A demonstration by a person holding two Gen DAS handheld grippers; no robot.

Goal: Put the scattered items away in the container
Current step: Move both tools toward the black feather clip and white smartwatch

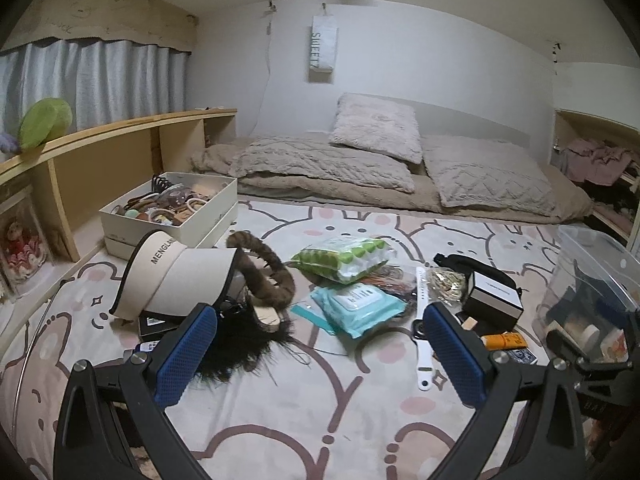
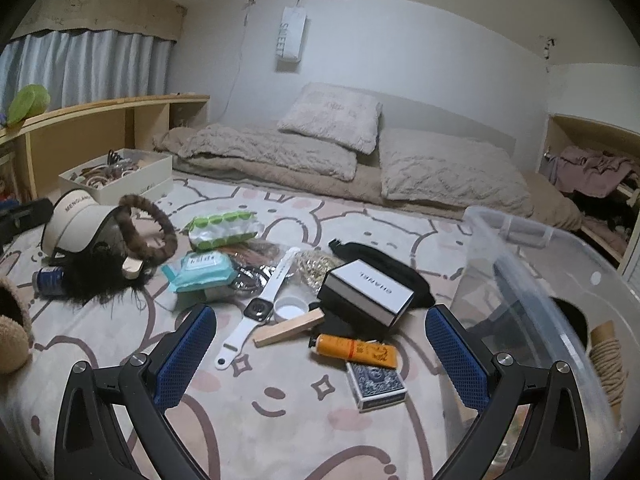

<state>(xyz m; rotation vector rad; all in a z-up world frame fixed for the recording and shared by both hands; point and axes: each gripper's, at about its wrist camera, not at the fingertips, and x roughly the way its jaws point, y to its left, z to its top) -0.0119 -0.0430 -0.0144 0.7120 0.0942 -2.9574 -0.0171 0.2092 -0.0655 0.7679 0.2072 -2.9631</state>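
Observation:
Scattered items lie on a bunny-print rug: a cream visor (image 1: 168, 276), a brown furry hoop (image 1: 264, 276), black fur (image 1: 240, 344), a green pack (image 1: 344, 258), a teal wipes pack (image 1: 356, 304), a white watch (image 2: 256, 308), a black-and-white box (image 2: 368, 292), an orange tube (image 2: 352, 350), a card deck (image 2: 376, 386) and a wooden block (image 2: 288, 328). The clear plastic container (image 2: 532, 280) stands at the right, with rope (image 2: 606, 364) inside. My left gripper (image 1: 320, 354) is open and empty above the rug. My right gripper (image 2: 320, 354) is open and empty beside the container.
A white box of hair accessories (image 1: 172, 208) sits at the back left by a wooden shelf (image 1: 120, 140). Bedding and pillows (image 1: 380, 160) lie along the far wall. A blue bottle (image 2: 48, 280) lies by the fur. Clothes (image 2: 592, 176) fill a right-hand shelf.

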